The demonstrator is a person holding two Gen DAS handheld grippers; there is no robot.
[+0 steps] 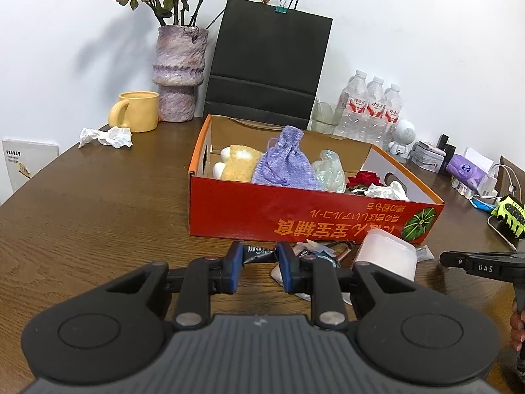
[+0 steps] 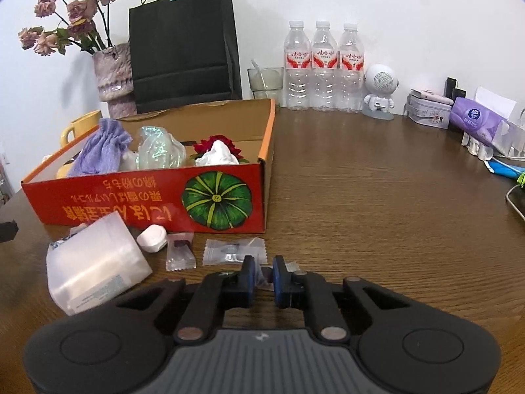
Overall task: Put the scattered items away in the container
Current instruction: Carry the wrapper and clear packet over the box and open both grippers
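A red cardboard box [image 1: 295,216] [image 2: 131,197] stands on the wooden table and holds a purple pouch [image 1: 283,161], a yellow plush toy [image 1: 238,164], a clear bag, a red flower and a white tissue. My left gripper [image 1: 260,256] is shut on a black candy wrapper [image 1: 257,252] just before the box's front wall. My right gripper [image 2: 262,271] is shut on a small clear candy wrapper [image 2: 264,277] near the table. A translucent plastic tub [image 2: 95,262], a white earbud case [image 2: 151,238] and two clear candy packets [image 2: 234,251] lie before the box.
A purple vase [image 1: 178,75], black paper bag [image 1: 269,62], yellow mug [image 1: 137,111], crumpled tissue [image 1: 106,136], three water bottles [image 2: 323,65], a glass and a white robot figure [image 2: 380,92] line the back. Tissue pack, tins and cables sit at the right.
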